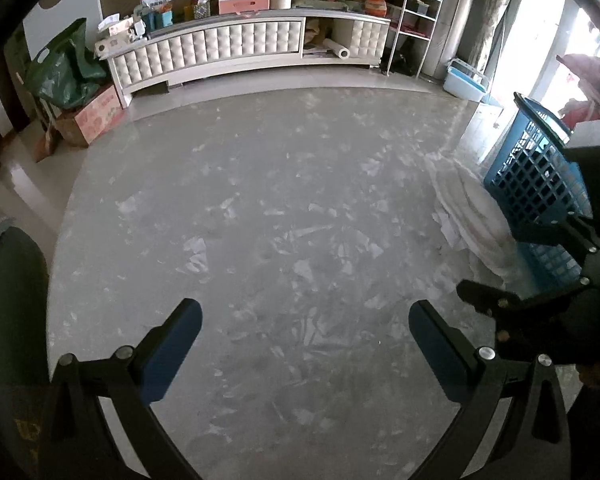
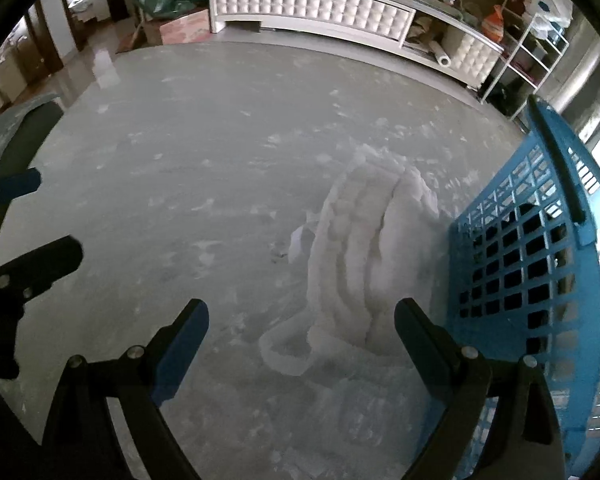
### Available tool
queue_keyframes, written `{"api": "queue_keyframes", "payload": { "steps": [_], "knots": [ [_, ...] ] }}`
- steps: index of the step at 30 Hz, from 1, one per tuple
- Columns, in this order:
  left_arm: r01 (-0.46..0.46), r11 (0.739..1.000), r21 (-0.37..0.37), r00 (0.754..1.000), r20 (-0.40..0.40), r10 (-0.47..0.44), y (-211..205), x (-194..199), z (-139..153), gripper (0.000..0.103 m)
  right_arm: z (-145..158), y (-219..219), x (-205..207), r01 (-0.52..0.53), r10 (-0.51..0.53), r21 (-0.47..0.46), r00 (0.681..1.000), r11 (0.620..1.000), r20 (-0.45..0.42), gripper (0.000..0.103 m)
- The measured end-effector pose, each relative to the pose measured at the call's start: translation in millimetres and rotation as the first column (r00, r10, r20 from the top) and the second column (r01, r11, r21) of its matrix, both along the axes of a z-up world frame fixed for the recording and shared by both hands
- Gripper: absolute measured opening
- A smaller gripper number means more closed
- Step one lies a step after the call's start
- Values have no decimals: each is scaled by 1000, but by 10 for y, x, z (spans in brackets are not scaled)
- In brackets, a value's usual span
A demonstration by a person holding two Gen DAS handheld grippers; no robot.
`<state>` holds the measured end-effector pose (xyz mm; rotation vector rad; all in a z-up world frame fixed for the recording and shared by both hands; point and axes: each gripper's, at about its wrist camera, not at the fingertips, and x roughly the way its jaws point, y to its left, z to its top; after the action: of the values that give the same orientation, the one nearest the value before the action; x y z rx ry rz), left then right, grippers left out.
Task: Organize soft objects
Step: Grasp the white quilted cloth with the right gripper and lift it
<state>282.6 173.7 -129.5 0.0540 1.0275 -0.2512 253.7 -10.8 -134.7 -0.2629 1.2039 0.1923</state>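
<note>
We judge the coming move to be a grasp on the white fluffy garment (image 2: 356,264), which lies crumpled on the grey floor mat (image 2: 204,184) and touches the side wall of the blue laundry basket (image 2: 540,264).

From the right gripper (image 2: 302,340), the garment sits directly ahead and slightly toward its right finger; the nearest loop of fabric lies just beyond the fingertips, in line with the gap between them. Its folds run lengthwise away from us, roughly along the line the claw points, so the jaws straddle the short way across the folds. The right claw is released, jaws spread wide with nothing between the pads.

The left gripper (image 1: 306,340) is also released and empty, with only bare mat ahead of it. From there the garment (image 1: 472,216) lies well off to the right, beyond the right gripper (image 1: 540,280), which stands between. So the right hand is clearly the nearer one, and we judge it needs only to drop further onto the fabric.

The basket wall stands just beside the right finger, a possible snag.
</note>
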Motion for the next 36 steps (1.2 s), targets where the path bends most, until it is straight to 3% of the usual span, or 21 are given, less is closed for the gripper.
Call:
{"api": "queue_keyframes", "payload": {
  "steps": [3, 6, 14, 16, 20, 21, 25, 36],
  "knots": [
    [-3, 1000, -1, 1000, -9, 3, -4, 14, -73, 103, -90, -8, 63, 20, -20, -14, 1000, 1000, -23, 79],
    [-16, 1000, -4, 1000, -13, 16, 3, 20, -149, 103, -128, -43, 110, 43, -44, -35, 999, 998, -26, 77],
    [-8, 1000, -26, 1000, -27, 7, 38, 32, -196, 103, -184, -87, 171, 60, -62, -70, 998, 996, -24, 60],
    [-2, 999, -35, 1000, -21, 1, 45, 13, -175, 103, -189, -97, 142, 64, -66, -88, 998, 994, -18, 49],
    [31, 997, -68, 999, -37, -34, 10, -36, -166, 103, -196, -121, 87, 64, -66, -104, 998, 992, -9, 38],
    [44, 997, -68, 998, -35, -47, -12, -45, -158, 103, -194, -132, 80, 69, -70, -113, 997, 991, -8, 28],
    [74, 997, -36, 997, -3, -74, -72, -77, -101, 103, -182, -168, 18, 64, -62, -122, 998, 990, 21, 15],
    [67, 996, -65, 998, 24, -66, -67, -142, 56, 103, 60, -89, -334, 29, -28, -42, 999, 999, 37, 12]
  ]
}}
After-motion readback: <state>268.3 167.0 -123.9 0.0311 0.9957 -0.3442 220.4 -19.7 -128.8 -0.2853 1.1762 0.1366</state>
